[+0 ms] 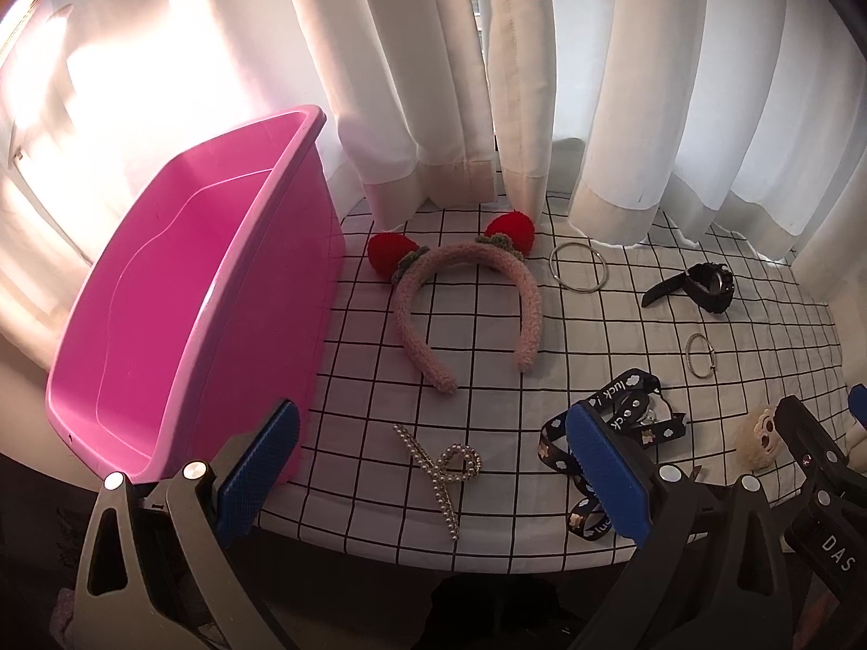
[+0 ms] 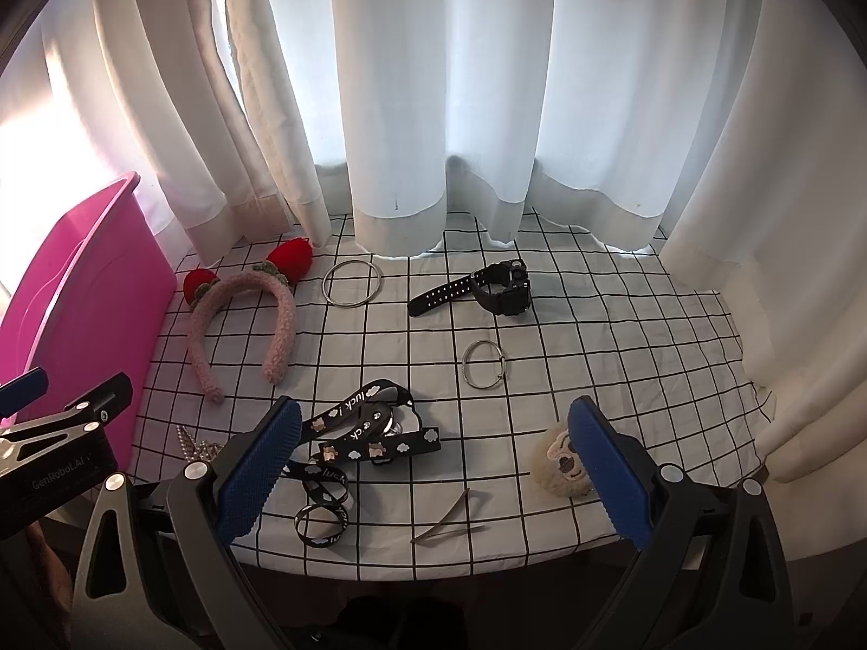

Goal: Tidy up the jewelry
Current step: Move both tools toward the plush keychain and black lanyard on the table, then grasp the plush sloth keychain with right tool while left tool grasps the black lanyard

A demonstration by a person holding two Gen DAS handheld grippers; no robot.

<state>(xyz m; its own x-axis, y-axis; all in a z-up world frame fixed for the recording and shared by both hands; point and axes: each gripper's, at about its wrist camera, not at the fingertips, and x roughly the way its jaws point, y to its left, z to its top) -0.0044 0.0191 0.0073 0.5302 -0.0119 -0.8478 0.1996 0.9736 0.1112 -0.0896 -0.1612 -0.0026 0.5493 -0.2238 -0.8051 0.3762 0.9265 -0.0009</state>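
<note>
Both tongs stand wide open and grip nothing: the left gripper [image 1: 433, 474] sits at the bottom of its frame above a pearl hair claw [image 1: 444, 468], the right gripper [image 2: 433, 474] at the bottom of its own, over a black printed lanyard [image 2: 360, 447]. On the checked cloth [image 2: 623, 336], a pink bin [image 1: 179, 292] fills the left side. Right of it lies a fluffy pink headband [image 1: 466, 303] with red strawberries, then a large metal ring [image 1: 577, 265], a black watch [image 2: 496, 287] in the centre, a smaller ring [image 2: 485, 365] below it, and a plush face charm [image 2: 563, 460] at lower right.
</note>
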